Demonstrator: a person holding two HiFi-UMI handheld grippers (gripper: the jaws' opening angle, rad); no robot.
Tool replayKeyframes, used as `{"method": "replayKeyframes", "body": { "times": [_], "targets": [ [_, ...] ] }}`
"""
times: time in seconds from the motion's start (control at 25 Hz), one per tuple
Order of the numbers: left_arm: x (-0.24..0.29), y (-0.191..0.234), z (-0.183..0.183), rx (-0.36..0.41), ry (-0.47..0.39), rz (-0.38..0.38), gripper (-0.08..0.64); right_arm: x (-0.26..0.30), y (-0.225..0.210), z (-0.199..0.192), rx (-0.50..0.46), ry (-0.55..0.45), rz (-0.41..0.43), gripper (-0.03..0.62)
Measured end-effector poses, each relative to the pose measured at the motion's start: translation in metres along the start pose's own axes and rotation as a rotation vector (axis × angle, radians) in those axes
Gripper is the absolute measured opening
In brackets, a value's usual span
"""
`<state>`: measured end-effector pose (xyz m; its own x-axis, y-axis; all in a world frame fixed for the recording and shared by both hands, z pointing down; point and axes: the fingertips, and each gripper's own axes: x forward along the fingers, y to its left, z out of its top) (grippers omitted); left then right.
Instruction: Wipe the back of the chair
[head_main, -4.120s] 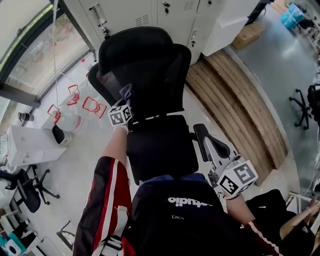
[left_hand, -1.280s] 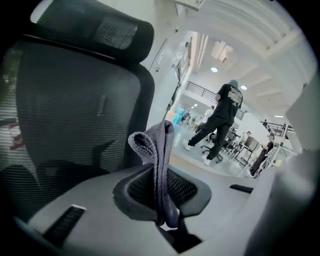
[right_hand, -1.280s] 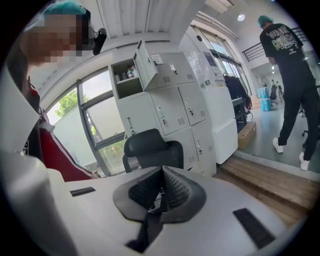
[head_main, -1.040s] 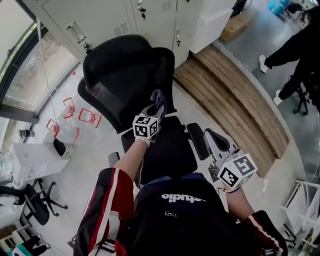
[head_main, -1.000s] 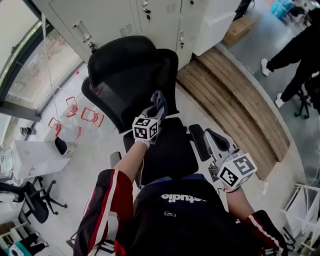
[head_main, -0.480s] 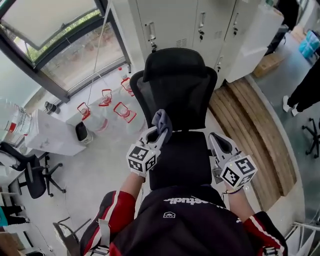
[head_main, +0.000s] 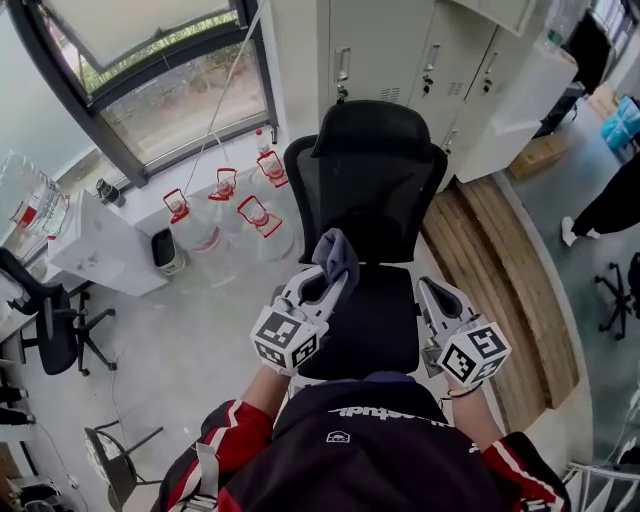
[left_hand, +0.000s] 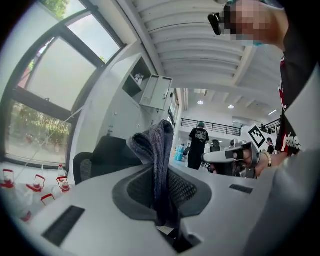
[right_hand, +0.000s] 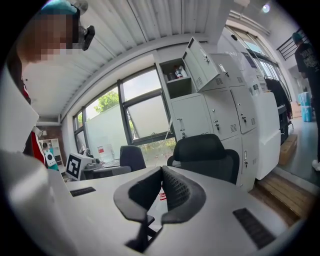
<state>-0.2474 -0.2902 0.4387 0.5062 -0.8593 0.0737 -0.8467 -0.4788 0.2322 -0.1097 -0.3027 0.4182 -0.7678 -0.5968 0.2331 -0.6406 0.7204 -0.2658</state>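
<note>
A black mesh office chair (head_main: 366, 185) stands facing me, its seat (head_main: 368, 322) just ahead of my body. My left gripper (head_main: 324, 278) is shut on a folded grey cloth (head_main: 337, 254), held up over the seat's left front and short of the backrest. In the left gripper view the cloth (left_hand: 157, 160) sticks up between the jaws, with the chair (left_hand: 102, 155) a little way off at the left. My right gripper (head_main: 430, 297) hovers at the seat's right side, near the armrest. Its jaws (right_hand: 161, 173) are shut with nothing in them, and the chair (right_hand: 205, 154) lies beyond.
White lockers (head_main: 410, 45) stand behind the chair. Several water jugs with red handles (head_main: 225, 212) sit on the floor at its left, beside a white cabinet (head_main: 98, 245) and another chair (head_main: 40, 320). A wooden step (head_main: 500, 280) runs along the right. A person (head_main: 612, 200) stands at far right.
My left gripper wiped with the cloth from the backrest's left side to its lower right, then drew back off it toward me. The right gripper stayed by the armrest.
</note>
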Motion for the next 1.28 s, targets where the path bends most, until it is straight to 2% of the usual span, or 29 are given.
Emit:
{"method": "replayKeyframes", "body": {
  "times": [0.12,0.36,0.48,0.76,0.92,1.12,1.28],
  "targets": [
    [-0.015,-0.015,0.002,-0.001,-0.013,0.008,0.057,-0.019,0.008,-0.002,-0.006,-0.005,0.005,0.011],
    [-0.048,-0.064,-0.017,-0.054,-0.009,0.043,0.057,-0.072,0.023,-0.011,0.008,-0.040,0.052,0.011],
    [-0.063,-0.110,-0.028,-0.037,-0.006,0.067,0.057,-0.115,0.029,-0.026,0.023,-0.052,0.085,0.011],
    [-0.098,-0.255,-0.065,-0.027,-0.002,0.089,0.057,-0.255,0.023,-0.083,0.069,-0.056,0.105,0.011],
    [-0.124,-0.323,-0.083,-0.020,0.012,0.121,0.057,-0.319,0.035,-0.109,0.082,-0.048,0.144,0.011],
    [-0.155,-0.380,-0.079,0.004,0.024,0.170,0.057,-0.377,0.046,-0.111,0.088,-0.061,0.183,0.011],
    [-0.178,-0.405,-0.070,0.036,0.021,0.186,0.057,-0.402,0.054,-0.106,0.084,-0.098,0.189,0.011]
  ]
}}
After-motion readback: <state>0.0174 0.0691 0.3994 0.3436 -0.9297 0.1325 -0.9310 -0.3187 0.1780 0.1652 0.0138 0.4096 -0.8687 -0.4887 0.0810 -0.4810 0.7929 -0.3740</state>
